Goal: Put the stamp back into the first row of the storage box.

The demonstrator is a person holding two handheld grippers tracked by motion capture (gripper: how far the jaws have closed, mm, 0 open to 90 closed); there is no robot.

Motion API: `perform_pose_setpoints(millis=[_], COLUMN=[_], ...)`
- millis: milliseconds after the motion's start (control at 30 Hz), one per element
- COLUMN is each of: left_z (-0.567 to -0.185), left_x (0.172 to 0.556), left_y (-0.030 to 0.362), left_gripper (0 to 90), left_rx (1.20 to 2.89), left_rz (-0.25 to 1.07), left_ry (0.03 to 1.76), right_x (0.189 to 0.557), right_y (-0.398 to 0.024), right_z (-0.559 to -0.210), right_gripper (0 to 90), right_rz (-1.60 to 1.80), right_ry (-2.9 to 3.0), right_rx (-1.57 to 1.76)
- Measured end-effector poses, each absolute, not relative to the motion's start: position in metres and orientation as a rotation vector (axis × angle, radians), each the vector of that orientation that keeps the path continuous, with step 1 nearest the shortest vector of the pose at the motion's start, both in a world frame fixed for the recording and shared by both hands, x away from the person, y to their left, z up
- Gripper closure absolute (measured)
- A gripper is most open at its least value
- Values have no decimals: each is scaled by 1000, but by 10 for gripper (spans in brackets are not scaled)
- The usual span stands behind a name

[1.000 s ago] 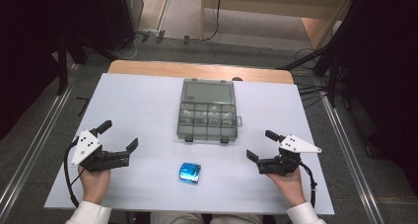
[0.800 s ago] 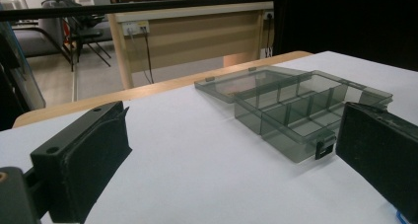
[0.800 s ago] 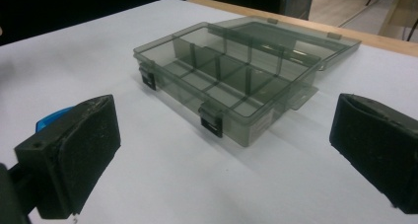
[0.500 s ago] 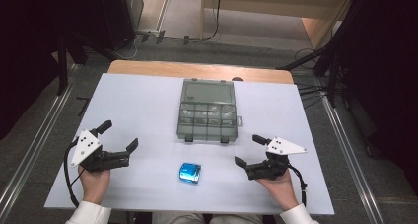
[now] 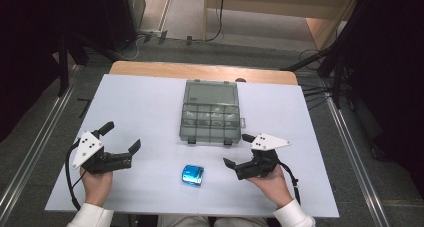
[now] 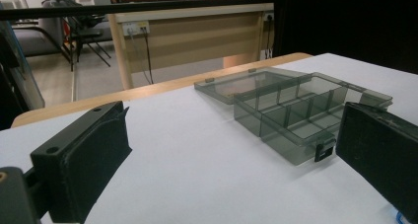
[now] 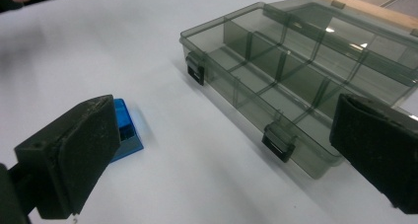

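Note:
A smoky clear compartment box (image 5: 209,118) lies open at the table's middle, its lid folded back toward the far edge; it also appears in the left gripper view (image 6: 300,113) and the right gripper view (image 7: 300,71). A small shiny blue box (image 5: 193,175) sits near the front edge, partly behind a jaw in the right gripper view (image 7: 125,130). My left gripper (image 5: 120,138) rests open at the front left, nothing between its jaws. My right gripper (image 5: 238,150) is open just right of the blue box, apart from it.
The white table top (image 5: 145,107) has a wooden strip (image 5: 200,71) along its far edge. Metal rails and cables run on the floor at both sides. A wooden desk and chairs stand beyond the table in the left gripper view.
My right gripper has moved left along the table front toward the blue box. The left gripper, the box and the blue box have stayed put.

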State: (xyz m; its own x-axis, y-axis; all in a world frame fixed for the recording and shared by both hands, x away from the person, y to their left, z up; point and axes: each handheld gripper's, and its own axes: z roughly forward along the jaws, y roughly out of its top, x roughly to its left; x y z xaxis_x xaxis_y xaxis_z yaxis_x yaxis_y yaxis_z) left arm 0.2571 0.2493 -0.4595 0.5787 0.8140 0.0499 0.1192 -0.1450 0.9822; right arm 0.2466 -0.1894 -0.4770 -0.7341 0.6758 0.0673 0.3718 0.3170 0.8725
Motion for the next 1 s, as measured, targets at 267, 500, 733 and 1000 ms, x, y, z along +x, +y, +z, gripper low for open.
perform_pose_setpoints(millis=[267,500,733,1000], left_z=[-460,-460,-460,-460], left_x=[257,258,258,259], left_y=[249,250,249,249], left_gripper=[0,0,0,0], left_rx=[1625,1624,1624,1625], left_rz=[719,719,714,707], left_ry=[795,799,798,796], right_x=[251,256,257,258], right_y=[-161,-142,-115,-85], right_z=[-470,-469,-469,-477], right_gripper=[0,0,0,0], right_rz=[1244,1162,1029,875], right_ry=[2435,2546,2662,2768], right_rx=[855,806,701,589])
